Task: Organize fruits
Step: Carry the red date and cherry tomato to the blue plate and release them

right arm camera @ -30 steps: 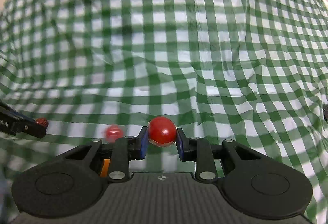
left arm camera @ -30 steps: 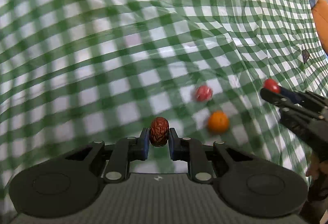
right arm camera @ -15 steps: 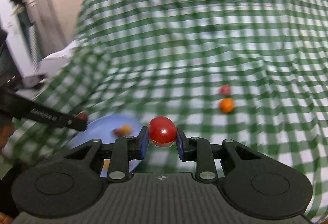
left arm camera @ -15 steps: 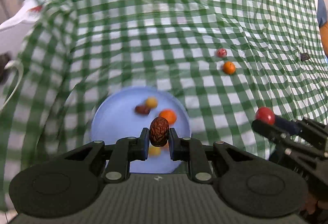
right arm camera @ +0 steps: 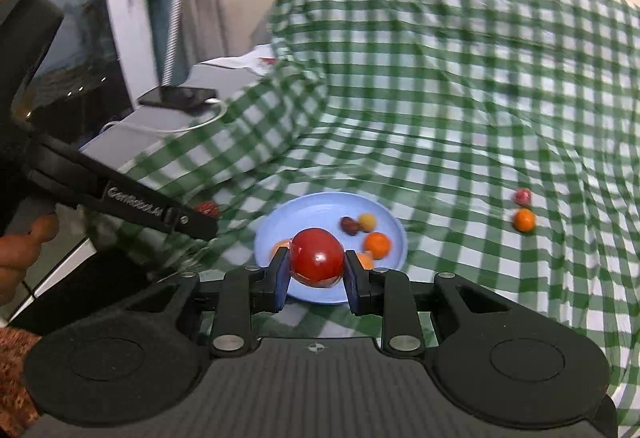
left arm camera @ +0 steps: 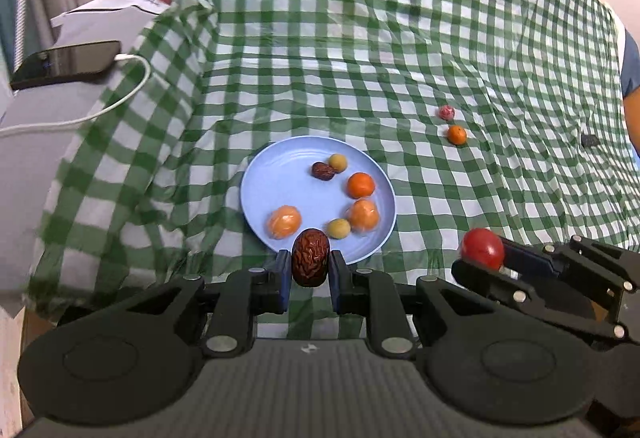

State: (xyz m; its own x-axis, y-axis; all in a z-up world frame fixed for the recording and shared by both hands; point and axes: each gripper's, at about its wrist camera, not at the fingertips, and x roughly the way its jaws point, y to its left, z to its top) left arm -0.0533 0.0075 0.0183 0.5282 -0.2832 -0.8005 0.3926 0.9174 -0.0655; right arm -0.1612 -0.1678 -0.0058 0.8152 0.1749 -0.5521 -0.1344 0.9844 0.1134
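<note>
My left gripper (left arm camera: 310, 258) is shut on a wrinkled red date (left arm camera: 311, 257), just short of the near rim of a light blue plate (left arm camera: 280, 181). The plate holds several fruits: orange ones, yellow ones and a dark date (left arm camera: 323, 171). My right gripper (right arm camera: 316, 262) is shut on a red tomato (right arm camera: 317, 257) and hovers over the plate's near edge (right arm camera: 320, 296). It also shows in the left wrist view (left arm camera: 482, 250), right of the plate. An orange fruit (left arm camera: 457, 135) and a pink fruit (left arm camera: 446, 112) lie on the cloth at the far right.
A green-and-white checked cloth (left arm camera: 360, 37) covers the table. At the left its edge hangs beside a grey unit (left arm camera: 32, 141) bearing a phone (left arm camera: 66, 63) with a white cable (left arm camera: 132, 85). A small dark object (left arm camera: 590, 140) lies at the far right.
Both grippers have pulled back and swung left with their fruits. The plate has come into view and now sits right in front of both.
</note>
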